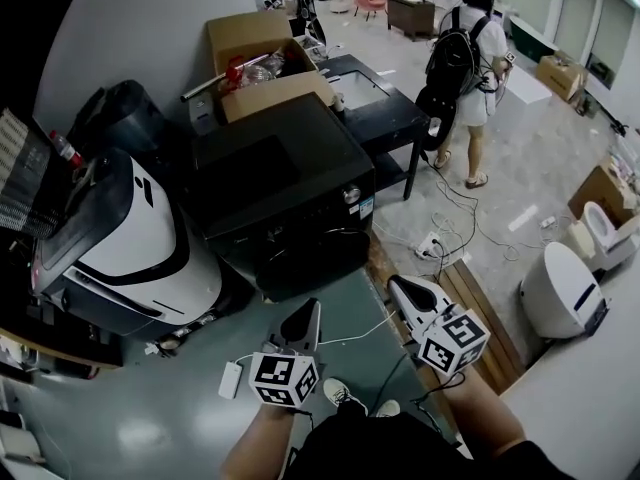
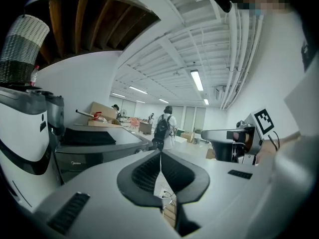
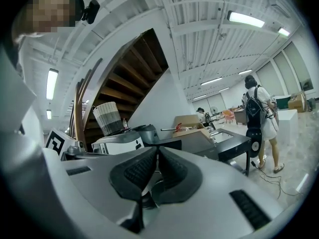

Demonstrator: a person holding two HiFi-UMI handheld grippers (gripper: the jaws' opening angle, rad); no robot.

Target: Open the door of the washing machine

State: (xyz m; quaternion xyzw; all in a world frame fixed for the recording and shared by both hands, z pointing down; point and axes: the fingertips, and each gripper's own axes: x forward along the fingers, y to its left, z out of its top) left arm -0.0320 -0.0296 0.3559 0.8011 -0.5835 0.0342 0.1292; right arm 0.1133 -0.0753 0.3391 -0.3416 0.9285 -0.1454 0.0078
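- Now we hold the left gripper (image 1: pixel 308 310) with its jaws pressed together, gripping nothing.
- Our right gripper (image 1: pixel 397 286) is closed too, and empty.
- We see the black washing machine (image 1: pixel 280 203) ahead of both grippers, untouched.

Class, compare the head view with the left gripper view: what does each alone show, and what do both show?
Head view only: the wearer's shoes and a white rounded appliance. Left gripper view only: ceiling lights and the wooden stair underside. Both: the black washing machine, the cardboard box and a person wearing a backpack.
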